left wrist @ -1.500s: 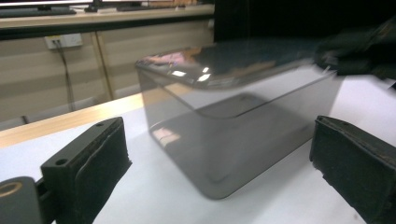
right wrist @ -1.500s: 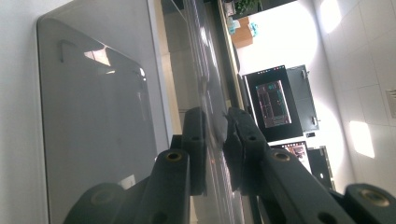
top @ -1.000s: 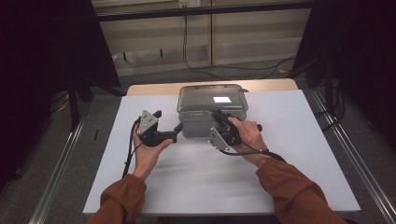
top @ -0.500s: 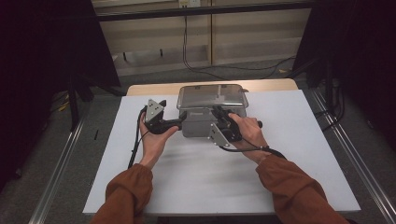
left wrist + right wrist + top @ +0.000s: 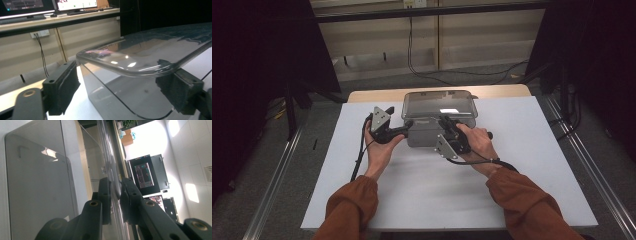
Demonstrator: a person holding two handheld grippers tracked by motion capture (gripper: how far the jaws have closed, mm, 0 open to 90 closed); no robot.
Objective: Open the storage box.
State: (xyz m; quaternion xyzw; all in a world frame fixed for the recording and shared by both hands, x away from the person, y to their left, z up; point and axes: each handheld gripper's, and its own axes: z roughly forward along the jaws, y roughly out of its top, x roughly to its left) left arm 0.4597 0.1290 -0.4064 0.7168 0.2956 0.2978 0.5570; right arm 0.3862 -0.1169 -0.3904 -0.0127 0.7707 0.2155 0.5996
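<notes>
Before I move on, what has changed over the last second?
The left tool slid in from the left to the clear box's near left corner; its jaws have just been closing around the lid rim, with the left pad not yet touching. The right tool stayed clamped on the lid's front edge, and the box kept its place on the white mat.

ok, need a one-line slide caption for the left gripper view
Left gripper jaws closing around the corner of the clear box, pads not yet pressing, under its lid rim.
</notes>
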